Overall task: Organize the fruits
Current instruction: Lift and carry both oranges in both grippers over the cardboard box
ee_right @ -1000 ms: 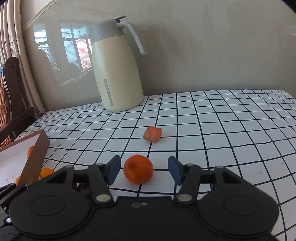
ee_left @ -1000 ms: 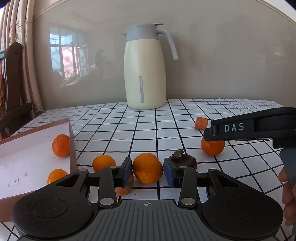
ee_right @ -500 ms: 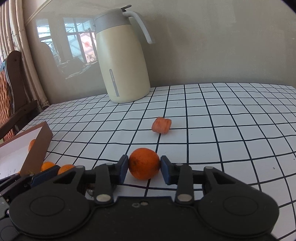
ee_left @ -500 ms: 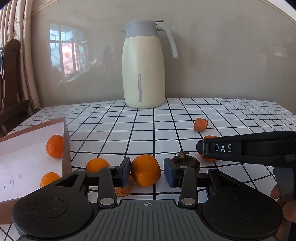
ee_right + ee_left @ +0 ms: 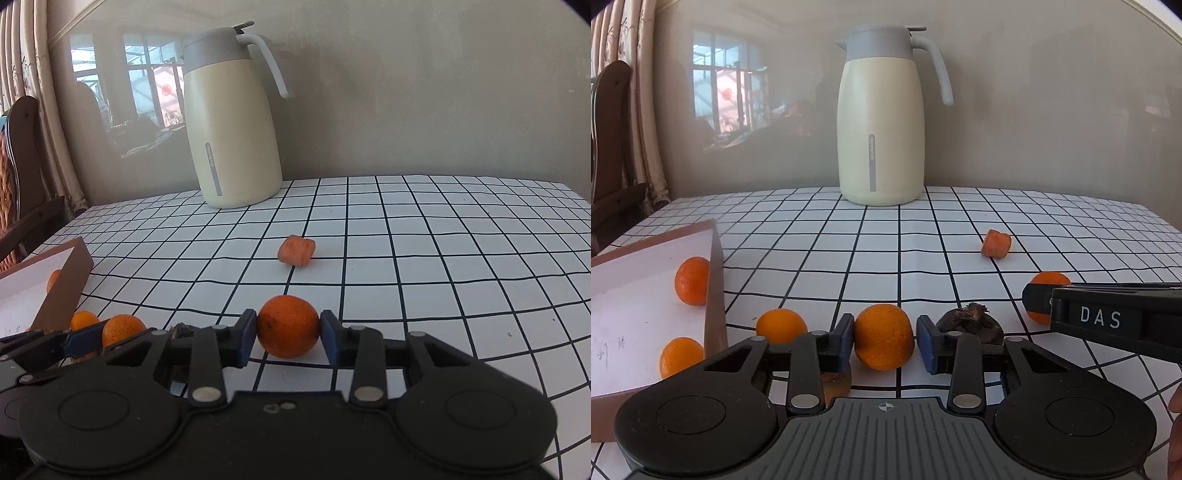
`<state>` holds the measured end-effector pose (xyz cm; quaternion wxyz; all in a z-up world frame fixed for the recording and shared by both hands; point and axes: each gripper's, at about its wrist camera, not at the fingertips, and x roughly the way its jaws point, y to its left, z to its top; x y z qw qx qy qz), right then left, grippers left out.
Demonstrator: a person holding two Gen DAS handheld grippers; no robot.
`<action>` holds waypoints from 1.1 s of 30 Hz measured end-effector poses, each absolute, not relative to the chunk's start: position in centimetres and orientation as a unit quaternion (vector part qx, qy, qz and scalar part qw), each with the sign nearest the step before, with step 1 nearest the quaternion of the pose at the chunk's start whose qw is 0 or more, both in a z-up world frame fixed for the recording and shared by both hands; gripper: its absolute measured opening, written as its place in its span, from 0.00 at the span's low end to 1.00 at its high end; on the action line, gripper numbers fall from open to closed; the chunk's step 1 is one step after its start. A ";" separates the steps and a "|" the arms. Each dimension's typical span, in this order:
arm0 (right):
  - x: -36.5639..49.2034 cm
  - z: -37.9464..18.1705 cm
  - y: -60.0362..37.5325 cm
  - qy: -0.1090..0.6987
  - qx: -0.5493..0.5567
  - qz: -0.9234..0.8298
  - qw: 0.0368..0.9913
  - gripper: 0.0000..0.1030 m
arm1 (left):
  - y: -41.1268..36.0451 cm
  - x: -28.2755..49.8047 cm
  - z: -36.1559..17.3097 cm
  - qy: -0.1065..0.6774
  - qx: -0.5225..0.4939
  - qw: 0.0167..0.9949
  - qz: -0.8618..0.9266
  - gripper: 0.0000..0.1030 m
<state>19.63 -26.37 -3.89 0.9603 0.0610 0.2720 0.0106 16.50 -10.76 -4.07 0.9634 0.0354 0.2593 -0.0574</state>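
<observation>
My left gripper (image 5: 885, 338) is shut on an orange (image 5: 882, 336) low over the checked tablecloth. My right gripper (image 5: 288, 334) is shut on another orange (image 5: 288, 331); it also shows in the left wrist view (image 5: 1047, 295), partly hidden by the right gripper's body. A loose orange (image 5: 781, 325) lies left of my left gripper. Two oranges (image 5: 691, 280) (image 5: 679, 356) lie in the open cardboard box (image 5: 714, 295) at the left. A dark dried fruit (image 5: 971, 323) sits just right of my left gripper.
A cream thermos jug (image 5: 881, 118) stands at the back by the wall. An orange carrot-like chunk (image 5: 296, 250) lies mid-table. An orange peel piece (image 5: 834, 382) lies under my left gripper. A wooden chair (image 5: 613, 155) stands off the table's left edge.
My right gripper closed its fingers onto the orange it was straddling. My left gripper keeps its orange between its fingers and has shifted slightly, with the box now nearer in view.
</observation>
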 end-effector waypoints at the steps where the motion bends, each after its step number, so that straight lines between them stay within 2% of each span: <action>1: 19.6 -3.9 -26.3 0.271 0.059 0.010 0.961 0.28 | -10.7 16.4 -4.1 0.259 0.034 0.963 -0.059 0.33; 15: 16.5 -2.8 -26.5 0.250 0.044 0.015 0.967 0.28 | -10.2 14.5 -3.9 0.261 0.027 0.962 -0.081 0.33; 33: 11.0 -1.9 -24.2 0.229 0.026 0.035 0.973 0.28 | -8.3 9.2 -2.2 0.224 0.048 0.967 -0.109 0.33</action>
